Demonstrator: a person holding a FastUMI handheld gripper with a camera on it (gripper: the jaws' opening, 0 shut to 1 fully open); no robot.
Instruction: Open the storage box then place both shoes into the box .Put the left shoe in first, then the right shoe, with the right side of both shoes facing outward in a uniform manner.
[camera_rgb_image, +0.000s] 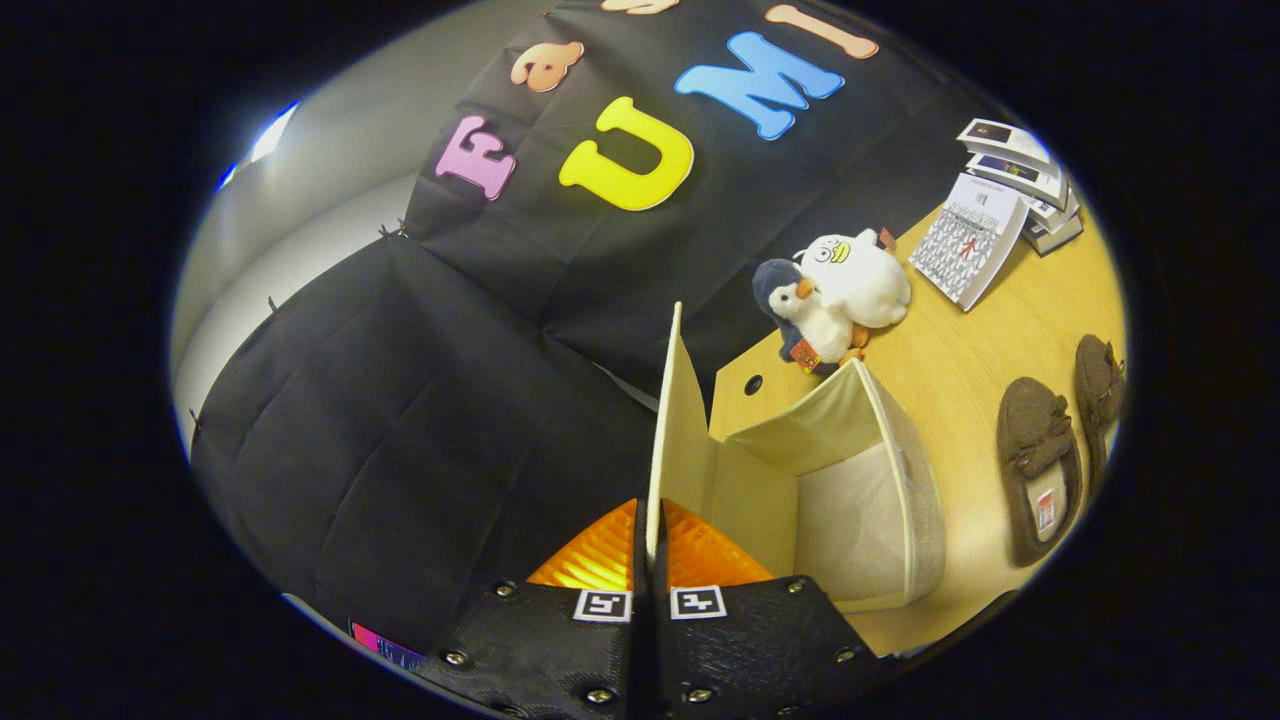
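My gripper (651, 545) is shut on the cream lid (676, 410) of the storage box (880, 500). The lid stands raised on edge, running straight ahead from between my fingers. The box is a cream fabric cube, open, and its inside looks empty. It rests on the wooden table (990, 330) just right of my fingers. Two brown slippers lie side by side on the table beyond the box to the right: the nearer one (1040, 470) shows its insole and a small label, the farther one (1100, 385) lies behind it.
Two plush toys, a white duck (860, 275) and a dark penguin (805, 315), sit behind the box. A stack of booklets (1020, 185) stands at the table's far corner. The black cloth wall hangs to the left.
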